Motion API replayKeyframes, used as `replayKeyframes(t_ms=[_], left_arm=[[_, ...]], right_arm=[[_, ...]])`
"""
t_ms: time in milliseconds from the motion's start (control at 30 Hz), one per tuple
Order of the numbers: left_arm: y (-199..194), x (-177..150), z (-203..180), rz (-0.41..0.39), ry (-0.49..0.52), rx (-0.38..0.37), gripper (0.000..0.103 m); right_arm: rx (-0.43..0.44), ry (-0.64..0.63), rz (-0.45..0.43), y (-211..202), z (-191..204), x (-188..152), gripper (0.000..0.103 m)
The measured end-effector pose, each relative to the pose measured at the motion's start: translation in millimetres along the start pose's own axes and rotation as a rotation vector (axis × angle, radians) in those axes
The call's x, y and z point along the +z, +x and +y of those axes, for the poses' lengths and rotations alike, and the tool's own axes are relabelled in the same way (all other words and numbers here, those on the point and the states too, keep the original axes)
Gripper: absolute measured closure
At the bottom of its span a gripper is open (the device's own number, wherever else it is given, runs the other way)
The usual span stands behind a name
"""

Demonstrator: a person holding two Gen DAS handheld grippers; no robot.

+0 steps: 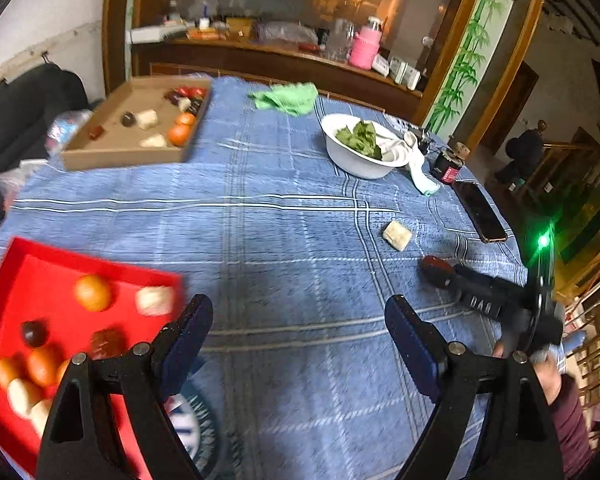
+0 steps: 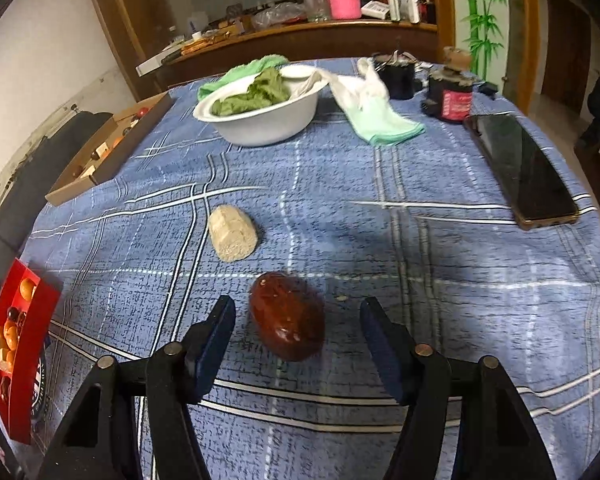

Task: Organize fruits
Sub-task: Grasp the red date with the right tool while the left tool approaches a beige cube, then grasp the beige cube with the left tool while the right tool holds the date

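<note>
Now the right gripper [image 2: 298, 340] hangs with its jaws apart around the dark red fruit [image 2: 287, 316] lying loose on the blue tablecloth [image 2: 440, 264], and a skewed squeeze could roll that smooth oval away from the red tray [image 2: 20, 360].

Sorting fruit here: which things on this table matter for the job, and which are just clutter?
Job: glossy dark-red oval fruit; pale beige ridged block; shallow red tray of fruit; brown cardboard tray.

Clutter: white bowl of green leaves; black phone; mint-green cloth; dark red-labelled jar.
</note>
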State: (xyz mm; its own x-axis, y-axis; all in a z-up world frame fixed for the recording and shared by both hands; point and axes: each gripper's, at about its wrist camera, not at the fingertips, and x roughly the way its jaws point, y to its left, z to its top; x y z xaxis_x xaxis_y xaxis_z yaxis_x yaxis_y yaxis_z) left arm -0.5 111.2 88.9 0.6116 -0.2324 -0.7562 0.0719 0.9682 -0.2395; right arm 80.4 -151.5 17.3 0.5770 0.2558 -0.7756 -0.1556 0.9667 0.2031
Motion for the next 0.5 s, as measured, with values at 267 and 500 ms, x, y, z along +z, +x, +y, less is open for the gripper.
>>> replayKeyframes(t_ms=[267, 500], left_arm=[[72, 26, -14, 0.115, -0.066, -0.071, 0.016], [121, 38, -58, 0.149, 0.013, -0.073, 0.016]], right_arm=[[-0.035, -0.087, -0.022, 4, 13, -4, 0.062], [-0.002, -0.013, -0.019, -8, -8, -3, 0.065]])
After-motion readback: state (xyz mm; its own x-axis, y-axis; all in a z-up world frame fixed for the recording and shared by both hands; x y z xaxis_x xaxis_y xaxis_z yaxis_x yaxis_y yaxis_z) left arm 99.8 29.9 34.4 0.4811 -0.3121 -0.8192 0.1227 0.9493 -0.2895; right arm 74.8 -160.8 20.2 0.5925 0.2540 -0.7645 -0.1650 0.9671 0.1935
